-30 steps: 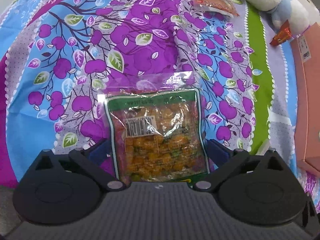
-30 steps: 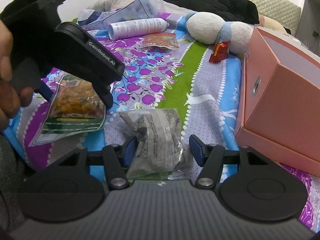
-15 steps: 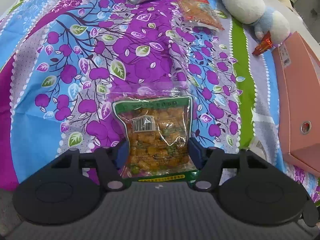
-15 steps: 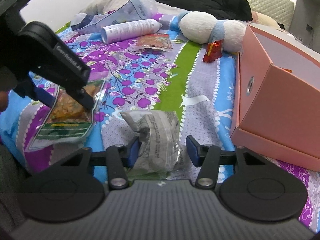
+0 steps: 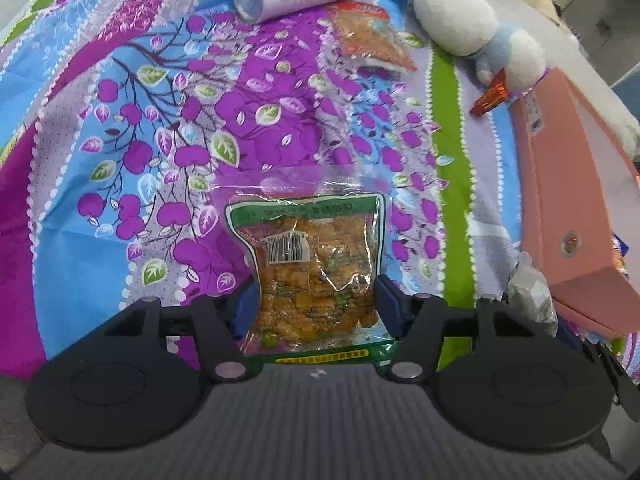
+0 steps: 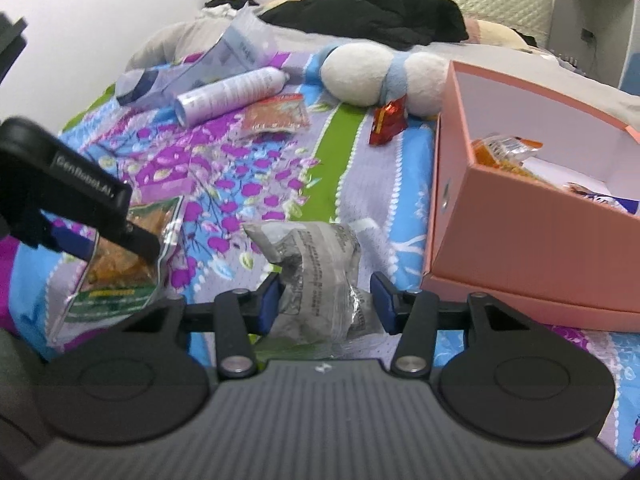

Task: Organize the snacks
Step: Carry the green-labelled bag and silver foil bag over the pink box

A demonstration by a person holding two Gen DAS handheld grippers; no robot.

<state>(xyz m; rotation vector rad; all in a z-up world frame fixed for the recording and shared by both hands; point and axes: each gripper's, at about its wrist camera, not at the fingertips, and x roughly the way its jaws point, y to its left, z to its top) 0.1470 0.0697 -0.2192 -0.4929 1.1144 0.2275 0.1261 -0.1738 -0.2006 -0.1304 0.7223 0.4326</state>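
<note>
My left gripper (image 5: 316, 304) is shut on an orange snack bag with a green border (image 5: 316, 264) and holds it above the flowered bedspread; the bag also shows in the right wrist view (image 6: 124, 256). My right gripper (image 6: 326, 300) is shut on a crumpled grey snack packet (image 6: 320, 276), which also shows in the left wrist view (image 5: 532, 292). An open pink box (image 6: 532, 216) with several snack packs inside sits to the right. A red-orange snack bag (image 6: 276, 116) and a small red packet (image 6: 386, 122) lie farther back on the bed.
A white cylindrical bottle (image 6: 230, 94), a clear plastic bag (image 6: 216, 64) and a white and blue plush toy (image 6: 380, 76) lie at the back. Black clothing (image 6: 372, 12) is piled by the headboard. The pink box shows in the left wrist view (image 5: 568, 196).
The left gripper closed on the orange bag and raised it off the bedspread. The right gripper rose with the grey packet, bringing the pink box's inside into view.
</note>
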